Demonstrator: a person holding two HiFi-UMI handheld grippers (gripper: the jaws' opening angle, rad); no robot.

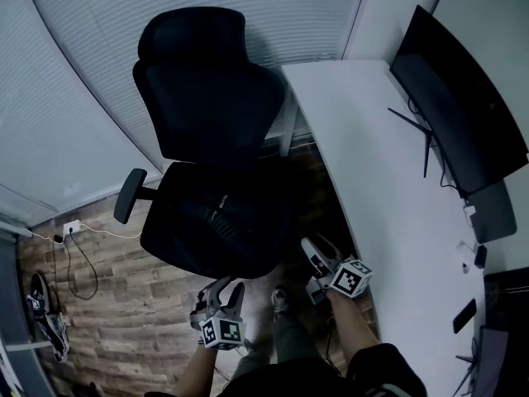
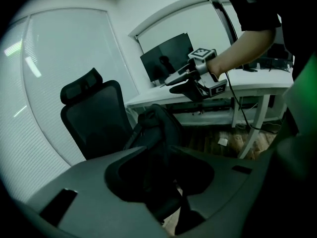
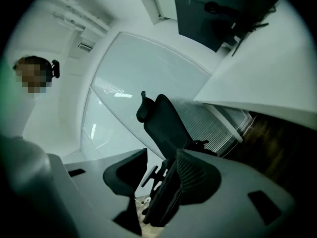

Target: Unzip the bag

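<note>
Office chair (image 1: 207,98) holds black bag (image 2: 158,128), just ahead of left gripper (image 1: 227,289), untouched

The head view looks steeply down on the chair (image 1: 211,139); both gripper views sit low, close, facing it and the desk (image 1: 372,155).

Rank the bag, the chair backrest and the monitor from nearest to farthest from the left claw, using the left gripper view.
1. Bag, straight ahead of the left claw.
2. Chair backrest, behind the bag, to the left.
3. Monitor, on the desk, far back.
</note>
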